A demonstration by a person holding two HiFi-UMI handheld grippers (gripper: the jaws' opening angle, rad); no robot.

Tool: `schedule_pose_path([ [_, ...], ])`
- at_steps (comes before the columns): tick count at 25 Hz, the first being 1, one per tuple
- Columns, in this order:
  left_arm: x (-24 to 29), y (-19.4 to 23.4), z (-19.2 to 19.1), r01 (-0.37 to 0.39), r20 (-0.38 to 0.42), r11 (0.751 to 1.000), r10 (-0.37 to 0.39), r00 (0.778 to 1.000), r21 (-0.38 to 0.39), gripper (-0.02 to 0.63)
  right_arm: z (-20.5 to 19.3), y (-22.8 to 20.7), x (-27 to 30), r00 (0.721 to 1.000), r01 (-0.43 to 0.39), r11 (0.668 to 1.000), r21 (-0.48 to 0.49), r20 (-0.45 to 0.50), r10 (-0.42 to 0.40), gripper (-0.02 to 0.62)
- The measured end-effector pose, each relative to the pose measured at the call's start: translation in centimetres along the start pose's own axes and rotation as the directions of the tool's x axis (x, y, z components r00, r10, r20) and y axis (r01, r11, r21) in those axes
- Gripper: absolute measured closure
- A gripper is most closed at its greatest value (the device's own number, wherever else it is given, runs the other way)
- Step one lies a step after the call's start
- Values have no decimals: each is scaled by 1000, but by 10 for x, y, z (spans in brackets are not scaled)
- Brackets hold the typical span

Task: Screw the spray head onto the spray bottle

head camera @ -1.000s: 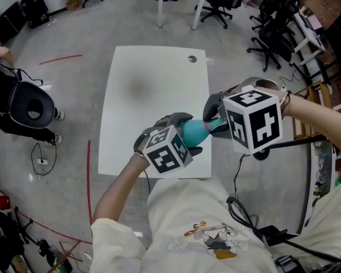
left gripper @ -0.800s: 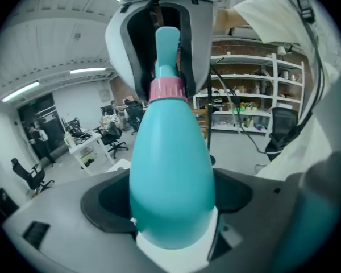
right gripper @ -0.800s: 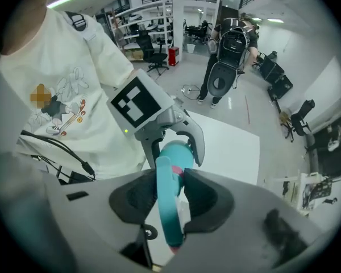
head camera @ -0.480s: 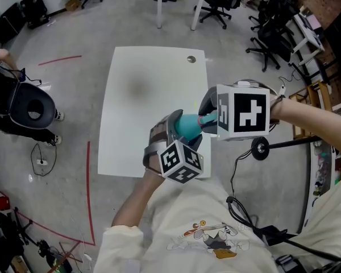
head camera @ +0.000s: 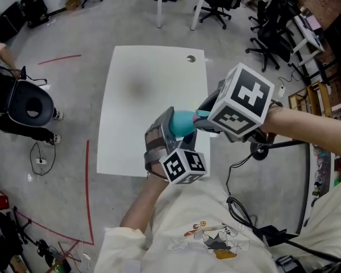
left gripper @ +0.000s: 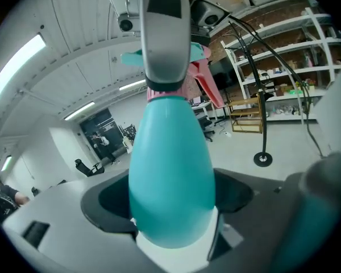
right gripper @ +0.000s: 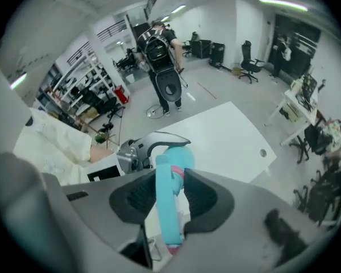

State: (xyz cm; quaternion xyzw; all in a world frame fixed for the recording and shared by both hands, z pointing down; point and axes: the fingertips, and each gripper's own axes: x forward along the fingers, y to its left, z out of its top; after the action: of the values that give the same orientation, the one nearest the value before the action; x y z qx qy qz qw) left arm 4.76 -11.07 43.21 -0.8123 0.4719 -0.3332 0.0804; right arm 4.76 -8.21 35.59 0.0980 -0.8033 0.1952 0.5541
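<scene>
The spray bottle (left gripper: 170,169) is clamped at its fat end in the left gripper (left gripper: 171,232). Its long axis runs straight out from those jaws to the neck. There the spray head (right gripper: 168,226) sits in line, pinched by the right gripper (right gripper: 165,195), probably ready to twist about that axis.

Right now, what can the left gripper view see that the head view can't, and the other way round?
Only the left gripper view shows the ceiling lights, the shelves and the pink part of the spray head. Only the head view shows the white table, the marker cubes and the person's shirt. Both show the teal spray bottle clamped in the left gripper, with the right gripper closed on its top.
</scene>
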Motion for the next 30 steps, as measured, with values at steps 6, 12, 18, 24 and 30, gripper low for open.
schedule_pose_path([
  [6,-1,2,1,-49,8,999,49,999,15,195,-3,-3,0,998,-19,978,210,56,8,465],
  [12,0,0,0,-66,23,997,65,998,29,195,-7,-2,1,998,-34,957,290,66,16,465],
  [18,4,0,-6,8,57,1000,-7,998,-13,195,-6,7,-2,998,-49,985,168,40,43,425],
  [24,11,4,-24,87,50,996,-87,995,-1,195,-11,12,-11,996,-86,993,85,31,84,402],
  [30,17,18,-23,154,71,988,-152,986,-20,195,-9,7,-29,998,-51,998,35,28,50,403],
])
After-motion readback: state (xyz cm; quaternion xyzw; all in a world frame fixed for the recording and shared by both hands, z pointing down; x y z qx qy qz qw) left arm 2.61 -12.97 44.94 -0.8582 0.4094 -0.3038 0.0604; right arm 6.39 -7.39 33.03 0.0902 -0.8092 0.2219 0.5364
